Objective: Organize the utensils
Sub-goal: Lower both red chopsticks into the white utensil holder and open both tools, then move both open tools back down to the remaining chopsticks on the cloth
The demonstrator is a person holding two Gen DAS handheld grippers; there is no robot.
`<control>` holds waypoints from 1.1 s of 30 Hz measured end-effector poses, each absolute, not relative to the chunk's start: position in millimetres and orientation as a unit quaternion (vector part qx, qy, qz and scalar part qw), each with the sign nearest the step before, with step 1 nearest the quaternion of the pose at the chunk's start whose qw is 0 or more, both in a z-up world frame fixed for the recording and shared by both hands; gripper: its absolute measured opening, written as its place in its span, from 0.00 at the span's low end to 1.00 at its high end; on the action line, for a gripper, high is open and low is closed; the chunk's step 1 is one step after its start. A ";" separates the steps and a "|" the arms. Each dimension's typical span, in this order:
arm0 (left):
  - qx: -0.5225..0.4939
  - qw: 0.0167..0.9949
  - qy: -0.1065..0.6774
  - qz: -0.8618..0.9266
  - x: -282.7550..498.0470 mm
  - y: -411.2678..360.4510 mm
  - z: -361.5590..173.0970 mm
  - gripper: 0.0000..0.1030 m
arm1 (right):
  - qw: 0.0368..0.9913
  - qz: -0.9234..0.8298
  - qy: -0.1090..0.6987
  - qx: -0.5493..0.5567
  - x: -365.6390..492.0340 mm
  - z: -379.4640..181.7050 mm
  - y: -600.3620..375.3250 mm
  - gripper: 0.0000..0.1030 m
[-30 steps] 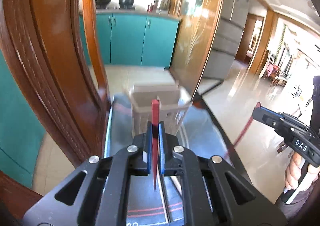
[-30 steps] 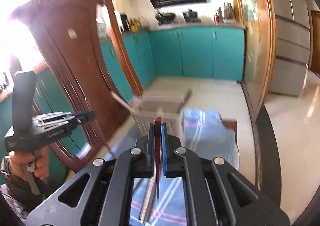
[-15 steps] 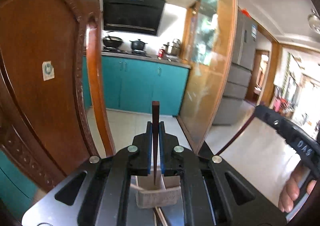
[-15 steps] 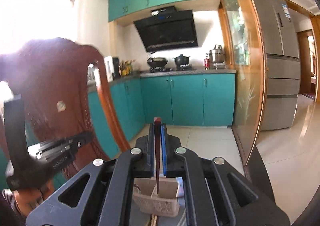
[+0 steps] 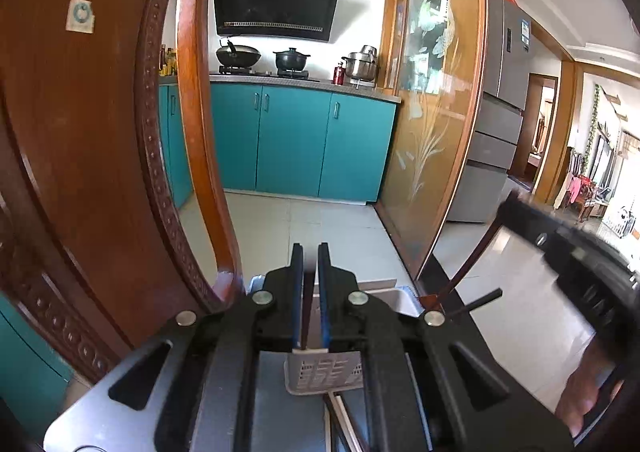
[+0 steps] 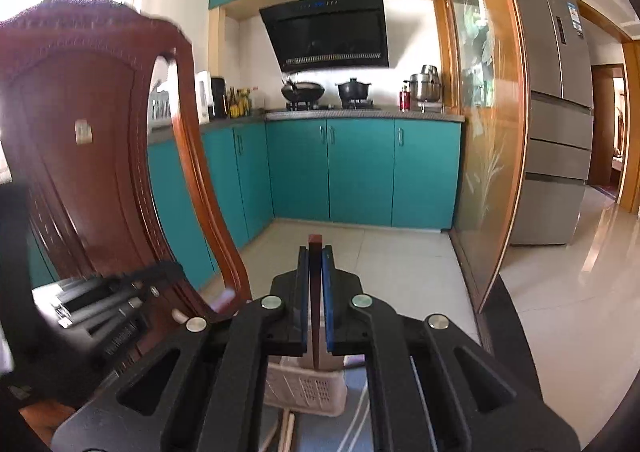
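My left gripper point(image 5: 310, 252) hovers over a pale slotted utensil basket point(image 5: 320, 372), and its jaws are opening. A thin dark red chopstick point(image 5: 306, 308) hangs blurred in the gap, clear of both blue pads, its lower end at the basket's rim. My right gripper point(image 6: 315, 252) is shut on a second dark red chopstick point(image 6: 315, 292), held upright above the same basket point(image 6: 308, 388). In the left wrist view the right gripper point(image 5: 508, 204) shows blurred at the right with its chopstick point(image 5: 468, 264) slanting down. The left gripper point(image 6: 172, 272) appears blurred at the left of the right wrist view.
More chopsticks point(image 5: 344, 420) lie on the table in front of the basket, over a blue striped cloth point(image 6: 360, 412). A carved wooden chair back point(image 5: 100, 132) stands close on the left. A glass sliding door point(image 5: 432, 112) is to the right, with teal kitchen cabinets point(image 6: 360, 172) beyond.
Both grippers tipped upward, so the basket sank low in both views. The left jaws parted and the chopstick slipped down between them. The right gripper kept its grip.
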State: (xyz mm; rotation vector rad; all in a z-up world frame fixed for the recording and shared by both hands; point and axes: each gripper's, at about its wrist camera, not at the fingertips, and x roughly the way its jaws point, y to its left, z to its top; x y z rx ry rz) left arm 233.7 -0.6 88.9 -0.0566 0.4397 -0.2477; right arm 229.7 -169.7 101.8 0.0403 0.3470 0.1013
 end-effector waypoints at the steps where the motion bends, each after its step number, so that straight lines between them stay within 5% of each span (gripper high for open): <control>1: -0.025 0.968 0.217 -0.124 229.9 -0.6 87.9 0.12 | 0.983 0.051 0.177 0.020 229.2 97.5 -169.7 0.07; 5: -0.019 0.969 0.211 -0.127 212.3 1.4 86.9 0.15 | 0.982 0.046 0.181 0.023 220.0 88.4 -173.5 0.14; 7: -0.016 0.969 0.205 -0.134 202.6 2.7 87.3 0.23 | 0.984 0.043 0.173 0.028 208.2 89.3 -176.9 0.24; 10: -0.001 0.969 0.204 -0.136 179.8 8.4 74.8 0.35 | 0.986 0.053 0.156 0.032 173.7 93.9 -186.4 0.25; 15: 0.017 0.949 0.286 -0.131 170.3 11.3 8.0 0.35 | 0.976 0.101 0.191 0.041 132.8 62.7 -196.7 0.26; 24: -0.007 0.875 0.462 -0.144 166.6 19.1 -104.4 0.30 | 0.871 0.096 0.475 0.077 198.7 -115.2 -166.1 0.26; 33: -0.007 0.865 0.470 -0.174 156.9 6.2 -113.0 0.30 | 0.859 0.095 0.500 0.057 202.2 -139.9 -148.7 0.25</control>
